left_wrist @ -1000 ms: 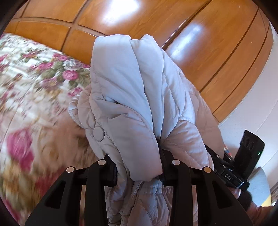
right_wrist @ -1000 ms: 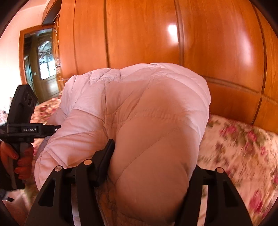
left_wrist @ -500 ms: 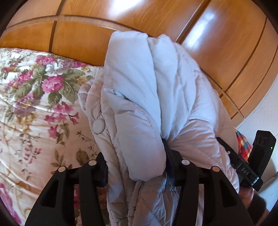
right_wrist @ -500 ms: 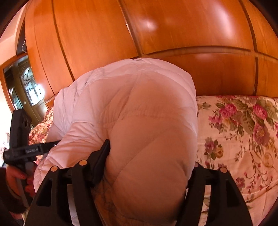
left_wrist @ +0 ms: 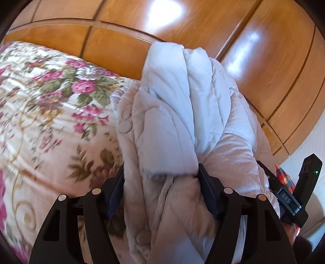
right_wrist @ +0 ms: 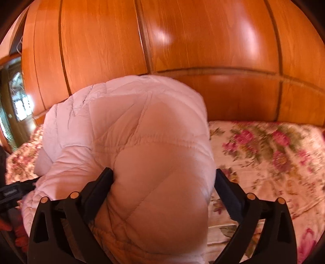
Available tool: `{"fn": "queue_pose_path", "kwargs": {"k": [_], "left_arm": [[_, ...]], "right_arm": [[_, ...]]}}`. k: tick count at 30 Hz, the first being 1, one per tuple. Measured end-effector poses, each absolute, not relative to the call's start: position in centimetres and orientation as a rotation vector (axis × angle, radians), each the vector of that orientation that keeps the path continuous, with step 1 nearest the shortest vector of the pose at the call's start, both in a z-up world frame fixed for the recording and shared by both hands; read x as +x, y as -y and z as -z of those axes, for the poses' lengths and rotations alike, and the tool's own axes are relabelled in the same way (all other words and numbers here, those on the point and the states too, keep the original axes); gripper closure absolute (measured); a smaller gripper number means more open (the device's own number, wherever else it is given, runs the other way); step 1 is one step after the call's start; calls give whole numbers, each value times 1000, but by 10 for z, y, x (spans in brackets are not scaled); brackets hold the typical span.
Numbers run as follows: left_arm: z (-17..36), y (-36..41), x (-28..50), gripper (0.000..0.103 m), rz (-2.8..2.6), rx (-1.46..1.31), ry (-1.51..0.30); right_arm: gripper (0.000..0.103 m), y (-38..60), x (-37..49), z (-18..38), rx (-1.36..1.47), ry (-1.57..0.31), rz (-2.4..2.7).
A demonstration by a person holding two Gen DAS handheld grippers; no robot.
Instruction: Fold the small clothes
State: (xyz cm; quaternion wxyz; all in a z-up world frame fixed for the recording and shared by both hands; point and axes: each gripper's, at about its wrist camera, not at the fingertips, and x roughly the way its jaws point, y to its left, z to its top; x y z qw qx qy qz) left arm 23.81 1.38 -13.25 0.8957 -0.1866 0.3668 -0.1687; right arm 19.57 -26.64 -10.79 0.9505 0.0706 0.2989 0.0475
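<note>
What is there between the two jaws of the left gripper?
A bunched fold of the pale quilted jacket fills the left gripper; the jaws press it from both sides, as the left wrist view shows.

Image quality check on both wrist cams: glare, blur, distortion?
Left wrist: glare patches on the wood panels, bedspread motion-blurred toward the lower left, jacket fairly sharp. Right wrist: softer glare, bedspread smeared at right, strong fisheye bowing of panel seams, dark corner vignette in both.

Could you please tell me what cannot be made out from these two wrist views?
- Left wrist view: the left gripper fingertips are buried in the quilted jacket.
- Right wrist view: the jacket hides the right gripper pads.
- Both: the floral bedspread is motion-blurred.
</note>
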Motion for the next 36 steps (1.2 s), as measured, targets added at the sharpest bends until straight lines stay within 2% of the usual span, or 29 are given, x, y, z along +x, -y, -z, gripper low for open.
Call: {"fn": "queue_pose_path", "kwargs": {"k": [7, 15, 20, 26, 34, 36], "left_arm": [[117, -18, 191, 37, 331, -394, -719], [121, -6, 187, 34, 301, -294, -753], [120, -11, 184, 33, 289, -295, -739], [113, -16, 160, 17, 232, -273, -708], [109, -15, 131, 9, 154, -197, -704], [108, -13, 124, 4, 127, -173, -699]], "right_arm": [[4, 262, 157, 91, 83, -598, -7], [3, 261, 141, 110, 60, -694, 86], [2, 258, 135, 112, 43, -672, 104], [2, 244, 124, 105, -26, -637, 173], [2, 231, 86, 96, -38, -621, 207], [2, 231, 79, 97, -23, -629, 209]]}}
